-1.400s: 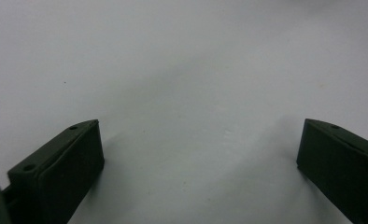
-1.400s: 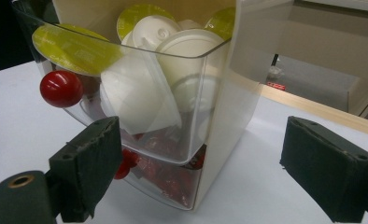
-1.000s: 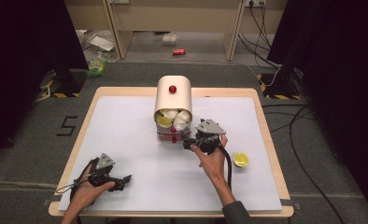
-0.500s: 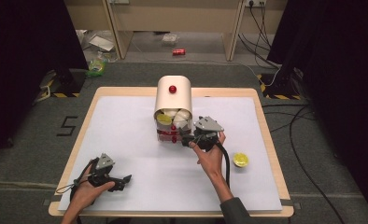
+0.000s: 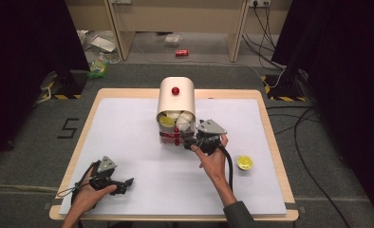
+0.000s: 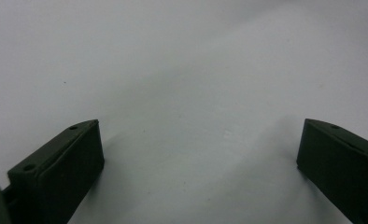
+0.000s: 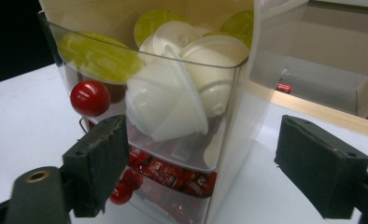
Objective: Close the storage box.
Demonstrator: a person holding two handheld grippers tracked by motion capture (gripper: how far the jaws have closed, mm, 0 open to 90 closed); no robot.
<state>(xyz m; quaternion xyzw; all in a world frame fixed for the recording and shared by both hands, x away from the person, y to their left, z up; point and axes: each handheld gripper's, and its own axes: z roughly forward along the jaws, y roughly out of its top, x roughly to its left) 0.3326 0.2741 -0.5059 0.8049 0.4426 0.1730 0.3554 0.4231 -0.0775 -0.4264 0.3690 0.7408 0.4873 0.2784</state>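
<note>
A cream rounded box [image 5: 175, 97] with a red knob [image 5: 175, 90] on top stands at the table's middle back. Its clear upper drawer [image 7: 219, 154] is slid out and holds white capsules [image 7: 168, 102] and green-lidded capsules [image 7: 98, 56]; a red knob [image 7: 89, 98] sits on its front. Red packets [image 7: 173, 172] fill the drawer below. My right gripper [image 5: 187, 140] [image 7: 210, 158] is at the drawers' front. Its jaws have just been closing a little and stand wide, with the drawer's corner between them untouched. My left gripper [image 5: 126, 183] [image 6: 196, 158] rests open on the white table [image 5: 128, 123].
A loose yellow-green capsule [image 5: 244, 162] lies on the table to the right of my right hand. Beyond the table's far edge there is a wooden shelf, with a red can [image 5: 181, 52] on the floor. Cables run along the right.
</note>
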